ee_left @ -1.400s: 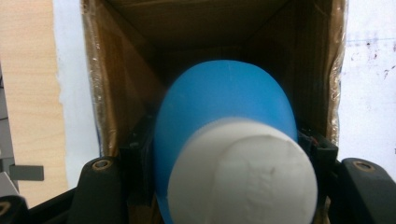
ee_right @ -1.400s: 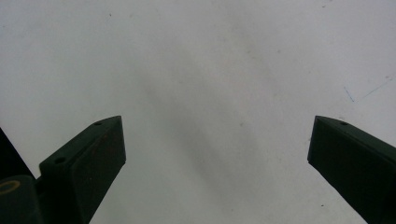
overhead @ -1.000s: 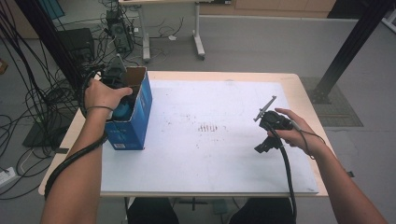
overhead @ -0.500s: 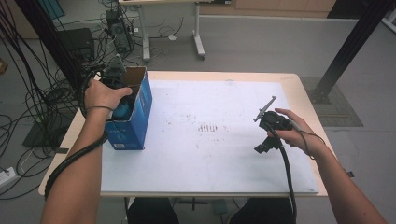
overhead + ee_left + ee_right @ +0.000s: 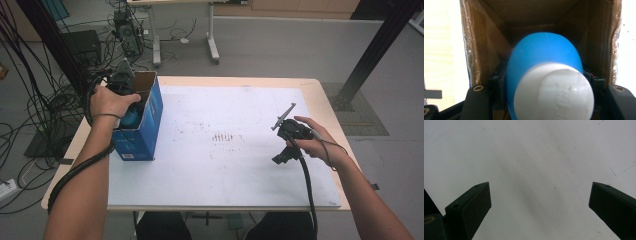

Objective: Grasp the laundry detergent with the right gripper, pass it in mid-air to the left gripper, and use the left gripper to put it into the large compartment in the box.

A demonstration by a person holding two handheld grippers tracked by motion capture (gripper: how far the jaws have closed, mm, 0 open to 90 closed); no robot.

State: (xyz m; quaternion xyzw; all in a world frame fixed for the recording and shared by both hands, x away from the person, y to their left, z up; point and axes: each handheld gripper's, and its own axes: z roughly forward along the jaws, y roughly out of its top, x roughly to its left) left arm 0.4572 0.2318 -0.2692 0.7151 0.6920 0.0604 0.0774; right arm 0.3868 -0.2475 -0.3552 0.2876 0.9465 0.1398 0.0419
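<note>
Bottle (image 5: 546,77), blue with a white cap, sits clamped between the two black jaws of the left gripper (image 5: 546,100), its cap end toward the gripper's camera and its rounded blue body pointing down into an open cardboard box (image 5: 479,45). In the left gripper view the brown inner walls of the box rise on both sides of the bottle and close in behind it, and strips of clear tape shine along the cut edges. From the high view the box (image 5: 142,130) is blue on the outside and stands near the left edge of the table (image 5: 320,90), on the left border of the white mat (image 5: 225,165) that covers most of the tabletop. The left hand (image 5: 107,100) reaches over the box's open top, and a patch of blue bottle (image 5: 131,119) shows just under it, inside the opening. Near the right edge of the table, the right hand (image 5: 312,142) holds the right gripper (image 5: 283,140) low over the mat, well apart from the box. In the right gripper view its jaws stand wide apart with nothing between them, over bare white mat (image 5: 536,170). Beyond the far edge of the table, on the grey floor, are tangled black cables (image 5: 45,100) at the left and the legs of another table (image 5: 212,47).
</note>
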